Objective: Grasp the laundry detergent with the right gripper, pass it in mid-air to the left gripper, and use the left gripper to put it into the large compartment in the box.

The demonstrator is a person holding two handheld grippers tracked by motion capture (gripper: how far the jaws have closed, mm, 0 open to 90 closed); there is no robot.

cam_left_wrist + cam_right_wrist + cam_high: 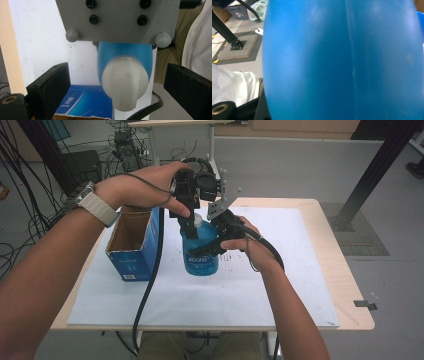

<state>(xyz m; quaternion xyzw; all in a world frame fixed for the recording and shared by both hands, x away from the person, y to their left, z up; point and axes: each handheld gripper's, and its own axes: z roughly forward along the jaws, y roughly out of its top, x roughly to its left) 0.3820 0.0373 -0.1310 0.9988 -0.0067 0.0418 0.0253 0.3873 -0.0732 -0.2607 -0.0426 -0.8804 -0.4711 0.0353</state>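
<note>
On the table: a white sheet (280, 270) covers the wooden top, and a blue bottle (201, 251) stands upright on it near the middle.
Bottle: blue body with a white cap (124, 82); seen from above, the cap sits just under my left gripper (189, 227).
Right gripper: my right gripper (220, 245) comes in from the bottle's right side, and my jaws are clamped on the blue body; in the right gripper view the blue wall sits hard up against the lens.
Left gripper: it hangs over the bottle's top, pointing down; in the left gripper view my two black jaws stand wide apart, one on each side of the white cap, with clear gaps, so they grip nothing.
Grey plate: the right gripper's grey plate (117, 20) shows in the left gripper view just past the cap.
Box: an open blue carton (134, 245) stands on the sheet just beside the bottle, to its left in the high view, not touching it as far as I can tell.
</note>
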